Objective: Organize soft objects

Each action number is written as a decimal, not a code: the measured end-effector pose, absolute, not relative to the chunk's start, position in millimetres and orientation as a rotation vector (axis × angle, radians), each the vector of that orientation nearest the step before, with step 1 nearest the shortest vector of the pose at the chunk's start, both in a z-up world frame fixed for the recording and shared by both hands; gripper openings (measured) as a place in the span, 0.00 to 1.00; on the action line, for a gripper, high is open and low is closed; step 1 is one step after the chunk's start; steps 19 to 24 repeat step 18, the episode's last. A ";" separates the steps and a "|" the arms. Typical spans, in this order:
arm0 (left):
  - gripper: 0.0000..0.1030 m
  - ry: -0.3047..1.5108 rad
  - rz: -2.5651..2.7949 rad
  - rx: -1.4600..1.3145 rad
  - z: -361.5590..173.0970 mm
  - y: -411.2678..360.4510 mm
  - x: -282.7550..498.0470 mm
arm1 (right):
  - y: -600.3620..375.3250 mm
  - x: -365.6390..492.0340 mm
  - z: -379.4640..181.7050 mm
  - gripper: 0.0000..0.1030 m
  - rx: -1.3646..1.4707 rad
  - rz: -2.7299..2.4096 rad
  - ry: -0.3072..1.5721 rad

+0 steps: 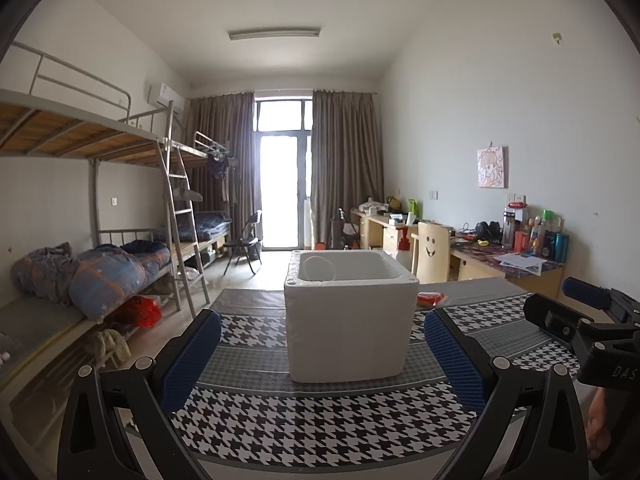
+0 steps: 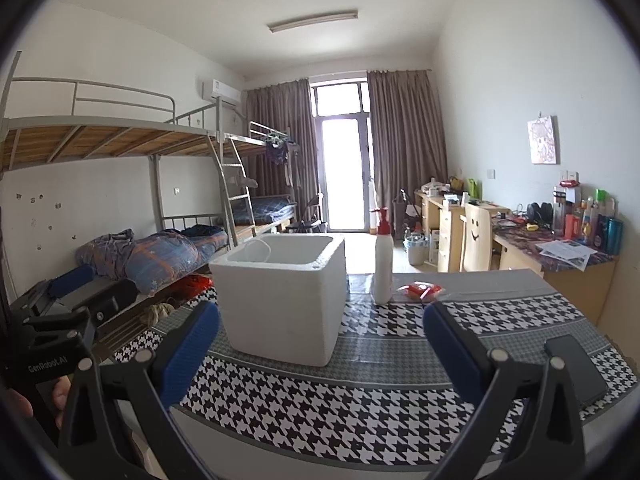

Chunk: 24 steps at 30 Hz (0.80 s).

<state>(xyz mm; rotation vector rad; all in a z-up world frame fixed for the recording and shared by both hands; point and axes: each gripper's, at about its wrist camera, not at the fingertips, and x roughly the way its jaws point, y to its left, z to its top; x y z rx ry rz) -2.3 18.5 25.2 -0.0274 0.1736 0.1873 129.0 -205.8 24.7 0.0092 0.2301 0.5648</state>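
A white foam box (image 1: 349, 320) stands open-topped on the houndstooth tablecloth (image 1: 320, 424); it also shows in the right wrist view (image 2: 282, 304). A pale round item (image 1: 318, 269) lies inside it. A red soft packet (image 1: 430, 299) lies behind the box to the right, also in the right wrist view (image 2: 420, 291). My left gripper (image 1: 322, 354) is open and empty, facing the box front. My right gripper (image 2: 322, 354) is open and empty, to the right of the box. Each gripper shows at the edge of the other's view.
A white pump bottle with a red top (image 2: 383, 264) stands right of the box. A black phone (image 2: 576, 368) lies on the cloth at the right. Bunk beds (image 1: 100, 216) line the left wall, desks and a chair (image 1: 432, 252) the right.
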 end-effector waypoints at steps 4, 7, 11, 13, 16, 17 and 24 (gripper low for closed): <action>0.99 0.182 0.187 -0.021 24.8 18.7 -1.0 | -206.3 127.9 24.1 1.00 0.014 0.577 0.232; 0.99 0.189 0.183 -0.025 24.5 19.3 0.3 | -204.4 125.3 23.8 1.00 0.003 0.586 0.230; 0.99 0.189 0.184 -0.035 25.5 22.9 -0.1 | -203.1 125.3 22.6 1.00 -0.013 0.586 0.237; 0.99 0.190 0.184 -0.032 25.5 24.4 -0.5 | -203.5 125.6 22.3 1.00 -0.010 0.591 0.239; 0.99 0.194 0.179 -0.029 26.3 25.3 -1.4 | -203.6 124.8 22.2 1.00 -0.012 0.590 0.238; 0.99 0.194 0.179 -0.026 26.2 25.5 -1.7 | -203.6 124.9 22.4 1.00 -0.011 0.591 0.237; 0.99 0.192 0.180 -0.025 26.5 26.3 -2.6 | -204.0 124.8 22.6 1.00 -0.011 0.590 0.236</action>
